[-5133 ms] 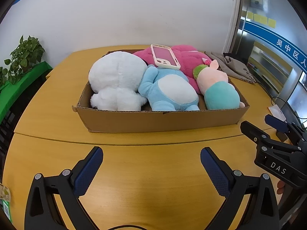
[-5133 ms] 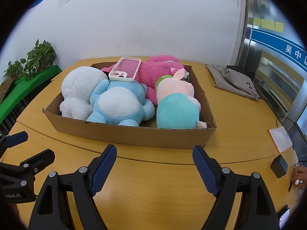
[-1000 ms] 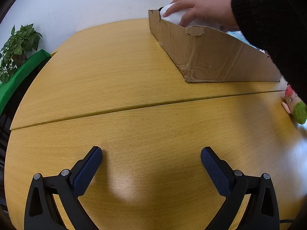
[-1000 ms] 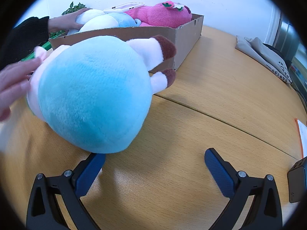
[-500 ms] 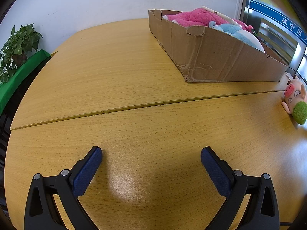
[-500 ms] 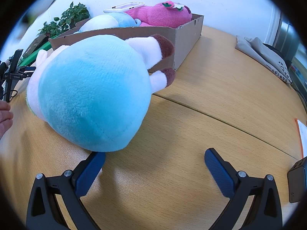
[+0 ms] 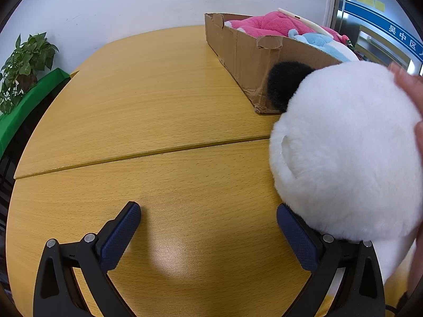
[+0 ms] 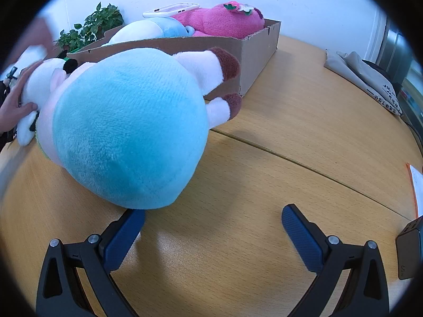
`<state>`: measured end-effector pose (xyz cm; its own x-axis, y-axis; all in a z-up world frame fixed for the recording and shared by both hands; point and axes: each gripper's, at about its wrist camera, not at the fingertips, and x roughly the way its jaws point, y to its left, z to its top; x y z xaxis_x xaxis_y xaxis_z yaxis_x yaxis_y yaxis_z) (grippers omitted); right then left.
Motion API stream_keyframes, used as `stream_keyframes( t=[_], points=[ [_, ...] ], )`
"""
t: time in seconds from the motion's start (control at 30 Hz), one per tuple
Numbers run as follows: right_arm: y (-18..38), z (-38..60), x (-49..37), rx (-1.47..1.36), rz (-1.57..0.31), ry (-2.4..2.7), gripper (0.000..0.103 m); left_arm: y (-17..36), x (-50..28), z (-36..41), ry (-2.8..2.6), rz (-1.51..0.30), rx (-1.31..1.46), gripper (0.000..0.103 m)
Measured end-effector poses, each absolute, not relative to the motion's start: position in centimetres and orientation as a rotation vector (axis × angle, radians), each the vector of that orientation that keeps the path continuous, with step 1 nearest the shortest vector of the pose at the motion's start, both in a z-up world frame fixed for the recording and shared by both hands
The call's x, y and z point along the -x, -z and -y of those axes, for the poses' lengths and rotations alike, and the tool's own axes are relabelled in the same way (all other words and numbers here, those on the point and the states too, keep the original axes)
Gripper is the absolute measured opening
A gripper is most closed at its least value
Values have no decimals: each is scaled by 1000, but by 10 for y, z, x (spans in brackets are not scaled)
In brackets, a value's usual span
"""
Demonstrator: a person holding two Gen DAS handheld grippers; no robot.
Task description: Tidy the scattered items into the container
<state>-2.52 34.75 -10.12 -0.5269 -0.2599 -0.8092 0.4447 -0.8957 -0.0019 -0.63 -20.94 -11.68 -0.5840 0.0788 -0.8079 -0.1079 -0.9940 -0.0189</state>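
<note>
A cardboard box (image 7: 246,50) stands at the back of the wooden table and holds a pink plush (image 7: 264,23), a blue-and-white plush (image 7: 322,42) and a pink phone case (image 8: 171,9). A white panda plush (image 7: 346,153) with a black ear sits on the table in front of the box, a bare hand (image 7: 419,100) on it. It overlaps the right finger of my open, empty left gripper (image 7: 208,227). In the right wrist view a teal-and-pink plush (image 8: 127,137) lies on the table just ahead of my open, empty right gripper (image 8: 214,227), the box (image 8: 253,45) behind it.
A potted plant (image 7: 23,63) on a green ledge stands at the far left. A grey folded cloth (image 8: 364,79) lies at the right of the table, with a small black device (image 8: 409,248) and an orange-edged card (image 8: 416,182) near the right edge.
A hand has set the white panda plush on the table in front of the box, next to my left gripper. Both grippers stay still and open.
</note>
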Motion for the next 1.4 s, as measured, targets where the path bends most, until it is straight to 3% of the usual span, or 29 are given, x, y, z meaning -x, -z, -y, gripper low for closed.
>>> stream_keyframes(
  t=[0.93,1.4],
  points=[
    [101,-347,26,-1233,-292,2421,103,95,-2,198,-2716,-40,1383,103],
    [101,-348,24,-1233,-292,2422,103,116,-6,201,-2716,-39,1382,103]
  ],
)
